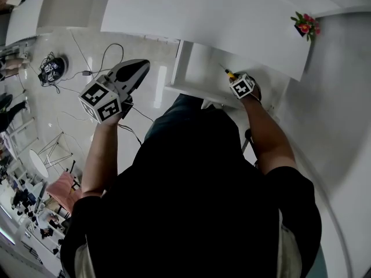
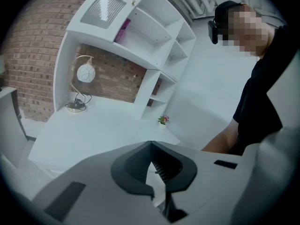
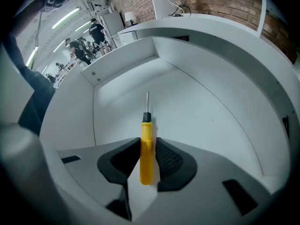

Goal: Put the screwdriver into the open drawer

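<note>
The right claw is clamped on the yellow handle of the screwdriver at the frame's centre. The shaft points up-frame, over the white floor of the open drawer. In the head view's upper left, the left claw hangs clear of the drawer, tips together, nothing between them.
</note>
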The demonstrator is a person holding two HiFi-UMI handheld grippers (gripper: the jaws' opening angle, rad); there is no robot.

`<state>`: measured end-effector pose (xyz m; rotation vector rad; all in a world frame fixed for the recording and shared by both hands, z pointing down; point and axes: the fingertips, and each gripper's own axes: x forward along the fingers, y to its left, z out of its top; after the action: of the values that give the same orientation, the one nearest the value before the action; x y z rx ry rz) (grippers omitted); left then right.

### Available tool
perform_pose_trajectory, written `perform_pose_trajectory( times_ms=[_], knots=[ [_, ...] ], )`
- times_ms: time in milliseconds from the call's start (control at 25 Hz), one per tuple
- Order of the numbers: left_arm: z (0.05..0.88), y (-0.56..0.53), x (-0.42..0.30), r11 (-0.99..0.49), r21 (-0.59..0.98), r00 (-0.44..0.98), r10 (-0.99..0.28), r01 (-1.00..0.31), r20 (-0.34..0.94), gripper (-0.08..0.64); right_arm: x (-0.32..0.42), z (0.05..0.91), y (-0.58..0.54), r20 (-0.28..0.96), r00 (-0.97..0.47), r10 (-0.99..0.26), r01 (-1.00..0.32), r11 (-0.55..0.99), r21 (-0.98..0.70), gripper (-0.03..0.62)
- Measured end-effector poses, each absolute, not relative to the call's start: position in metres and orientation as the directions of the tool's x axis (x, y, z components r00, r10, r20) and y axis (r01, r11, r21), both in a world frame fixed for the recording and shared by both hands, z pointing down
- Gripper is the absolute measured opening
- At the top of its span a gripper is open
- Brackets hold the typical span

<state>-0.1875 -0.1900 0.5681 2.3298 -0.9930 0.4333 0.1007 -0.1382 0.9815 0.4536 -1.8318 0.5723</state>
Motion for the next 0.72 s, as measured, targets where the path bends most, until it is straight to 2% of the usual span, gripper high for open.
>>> perform_pose_trajectory(
  times_ms=[720],
  knots=[
    [0.555, -0.175, -0.171, -0.588, 0.365, 0.689, -0.561, -0.722, 0.460, 0.016, 0.106, 0.944, -0.148, 0.929, -0.353, -0.113, -0.603, 0.787, -0.133, 0.120]
  ],
)
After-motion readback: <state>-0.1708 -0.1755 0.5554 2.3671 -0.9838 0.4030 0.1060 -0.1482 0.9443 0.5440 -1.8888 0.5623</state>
